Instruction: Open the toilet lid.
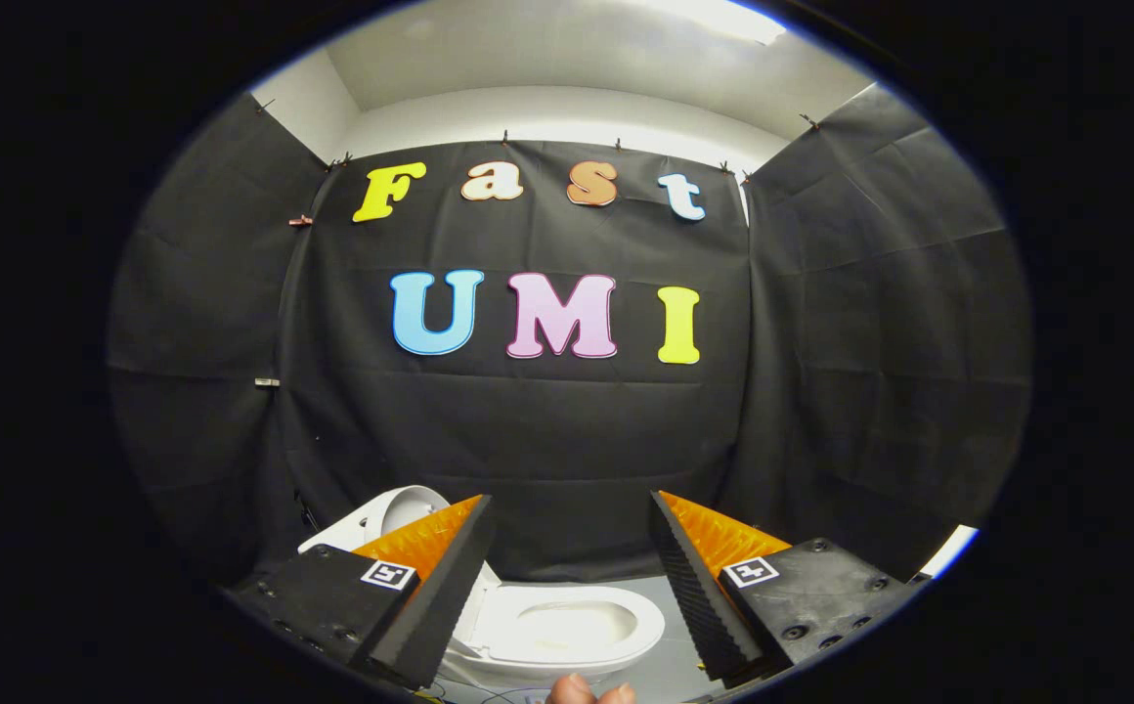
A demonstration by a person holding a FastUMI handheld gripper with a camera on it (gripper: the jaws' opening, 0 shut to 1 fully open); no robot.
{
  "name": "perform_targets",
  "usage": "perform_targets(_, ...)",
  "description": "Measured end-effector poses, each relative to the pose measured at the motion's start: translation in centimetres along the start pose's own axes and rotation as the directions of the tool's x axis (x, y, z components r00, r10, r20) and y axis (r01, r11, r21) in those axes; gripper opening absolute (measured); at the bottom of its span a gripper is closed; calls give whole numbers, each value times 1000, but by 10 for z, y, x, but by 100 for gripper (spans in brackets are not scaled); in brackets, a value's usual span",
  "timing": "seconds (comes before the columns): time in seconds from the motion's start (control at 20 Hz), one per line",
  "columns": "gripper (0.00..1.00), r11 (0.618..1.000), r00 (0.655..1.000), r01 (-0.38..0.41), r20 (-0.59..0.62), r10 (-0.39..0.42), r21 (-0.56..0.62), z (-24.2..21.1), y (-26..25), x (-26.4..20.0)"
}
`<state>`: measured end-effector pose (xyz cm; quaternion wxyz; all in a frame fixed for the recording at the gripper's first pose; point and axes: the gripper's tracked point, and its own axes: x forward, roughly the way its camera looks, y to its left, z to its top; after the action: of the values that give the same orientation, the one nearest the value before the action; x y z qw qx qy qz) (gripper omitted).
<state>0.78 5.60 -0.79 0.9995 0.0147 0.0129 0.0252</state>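
A white toilet [567, 626] sits low on the floor, below and between my fingers, its seat and bowl opening in plain sight. Its lid [401, 510] stands raised at the toilet's left end, partly hidden behind my left finger [450, 577]. My gripper [570, 499] is open and held above the toilet, well apart from it, with nothing between the fingers. My right finger [694, 577] hangs over the floor to the right of the bowl.
Black cloth walls close in the booth behind and on both sides of the toilet. Grey floor [660, 665] shows around the bowl. A person's fingertips [591, 692] poke in just below the bowl's near rim, beside thin cables on the floor.
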Motion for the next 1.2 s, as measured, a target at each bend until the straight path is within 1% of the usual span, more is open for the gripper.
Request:
perform_targets(0.55, 98, 1000, 1000, 3, -10, -3, -20, 0, 3, 2)
perform_targets(0.7, 98, 1000, 1000, 5, 6, -5, 1, 6, 2, -4)
perform_targets(1.2, 98, 1000, 1000, 11, -1, -11, -4, -1, 0, -2)
